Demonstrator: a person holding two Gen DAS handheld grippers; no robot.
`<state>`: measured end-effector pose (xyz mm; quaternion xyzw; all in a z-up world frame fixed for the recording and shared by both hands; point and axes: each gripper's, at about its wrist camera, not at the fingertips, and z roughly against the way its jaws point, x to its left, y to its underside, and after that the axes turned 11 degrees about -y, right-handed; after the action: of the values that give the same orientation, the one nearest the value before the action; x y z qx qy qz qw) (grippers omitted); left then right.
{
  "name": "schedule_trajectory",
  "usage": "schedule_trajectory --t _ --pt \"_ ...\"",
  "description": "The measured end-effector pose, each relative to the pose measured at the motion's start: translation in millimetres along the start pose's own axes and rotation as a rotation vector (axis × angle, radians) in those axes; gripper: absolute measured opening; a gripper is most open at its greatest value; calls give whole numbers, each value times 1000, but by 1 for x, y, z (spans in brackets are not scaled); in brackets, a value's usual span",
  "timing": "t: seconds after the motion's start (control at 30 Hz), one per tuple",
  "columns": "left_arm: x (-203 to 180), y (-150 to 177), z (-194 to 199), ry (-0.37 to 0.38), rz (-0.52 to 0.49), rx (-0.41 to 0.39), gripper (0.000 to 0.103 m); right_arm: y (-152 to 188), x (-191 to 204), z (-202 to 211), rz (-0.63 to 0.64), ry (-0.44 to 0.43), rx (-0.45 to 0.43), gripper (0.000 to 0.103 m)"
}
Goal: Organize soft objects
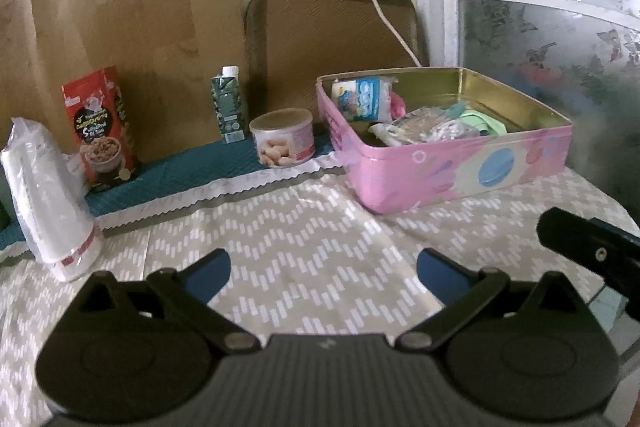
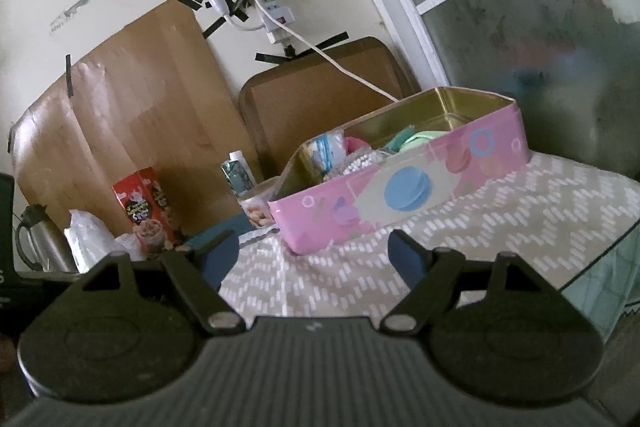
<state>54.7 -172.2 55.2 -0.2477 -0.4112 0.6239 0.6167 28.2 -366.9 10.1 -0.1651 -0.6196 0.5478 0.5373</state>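
Left wrist view: left claw spread wide, blue pads apart, nothing between them, low over the worktop with its grey-and-white zigzag cloth; ahead and to the right of the claw sits one pink tin, open-topped, gold inside, a blue disc printed on its near wall; the soft objects lie inside it, piled toward the tin's left half: one white-and-blue packet upright in the far left corner, one clear crinkled bag slumped in front of it, one pale green soft piece to its right, a scrap of pink between them; exact count of the pile hard to tell; ahead and left of the claw, along a teal mat: one round can, one green carton, one red box, one white plastic-wrapped stack nearest on the far left; a dark part of the other claw shows at the right edge.

Right wrist view: right claw likewise spread, holding nothing, over the same cloth; the pink tin lies just ahead, angled away to the right; green piece and packets show over its rim; to the left beyond the claw: the can, carton and red box, one each, and one metal kettle at the far left.
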Motion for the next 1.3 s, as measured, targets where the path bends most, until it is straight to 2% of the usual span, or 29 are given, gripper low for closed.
schedule_trajectory --t 0.67,1.3 --pt "3 0 -7 -75 21 15 103 -1 2 -2 25 -8 -5 87" --pt "5 -1 -12 -84 35 10 103 1 8 -4 68 2 -8 88"
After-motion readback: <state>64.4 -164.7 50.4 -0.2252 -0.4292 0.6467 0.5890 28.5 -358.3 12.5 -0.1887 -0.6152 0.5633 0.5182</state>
